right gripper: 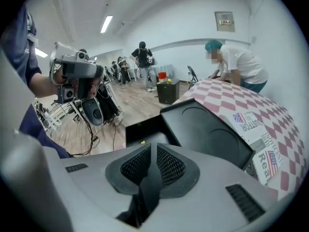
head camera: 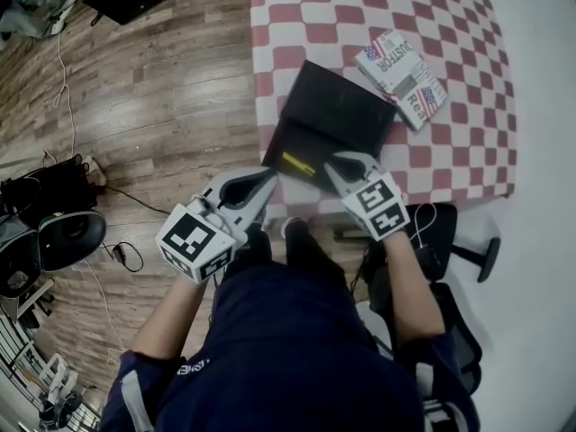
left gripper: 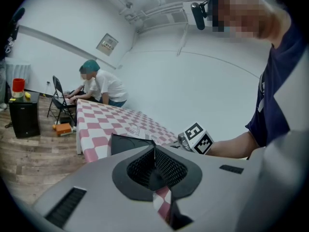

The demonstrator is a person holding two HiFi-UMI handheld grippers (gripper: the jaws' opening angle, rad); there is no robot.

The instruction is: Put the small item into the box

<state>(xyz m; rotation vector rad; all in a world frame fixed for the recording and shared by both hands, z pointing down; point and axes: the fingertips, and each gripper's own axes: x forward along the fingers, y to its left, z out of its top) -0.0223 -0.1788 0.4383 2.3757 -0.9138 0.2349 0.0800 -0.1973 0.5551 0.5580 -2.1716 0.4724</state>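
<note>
A black box (head camera: 335,113) lies open at the near edge of the checkered table (head camera: 450,165). Its lid is flat on the cloth and its tray (head camera: 299,151) hangs over the edge, with a small yellow mark (head camera: 297,164) inside. The same mark (right gripper: 142,142) shows in the right gripper view. My left gripper (head camera: 268,178) is shut and empty, just left of the tray's near corner. My right gripper (head camera: 335,163) is also shut and empty, over the tray's right end. A printed flag-pattern packet (head camera: 401,77) lies beyond the box. I cannot tell which thing is the small item.
A black chair (head camera: 443,232) stands right of my legs. Cables and dark equipment (head camera: 49,210) sit on the wooden floor at left. A seated person (left gripper: 100,85) works at the table's far end, near a black cabinet (left gripper: 23,116). Other people stand far off (right gripper: 142,57).
</note>
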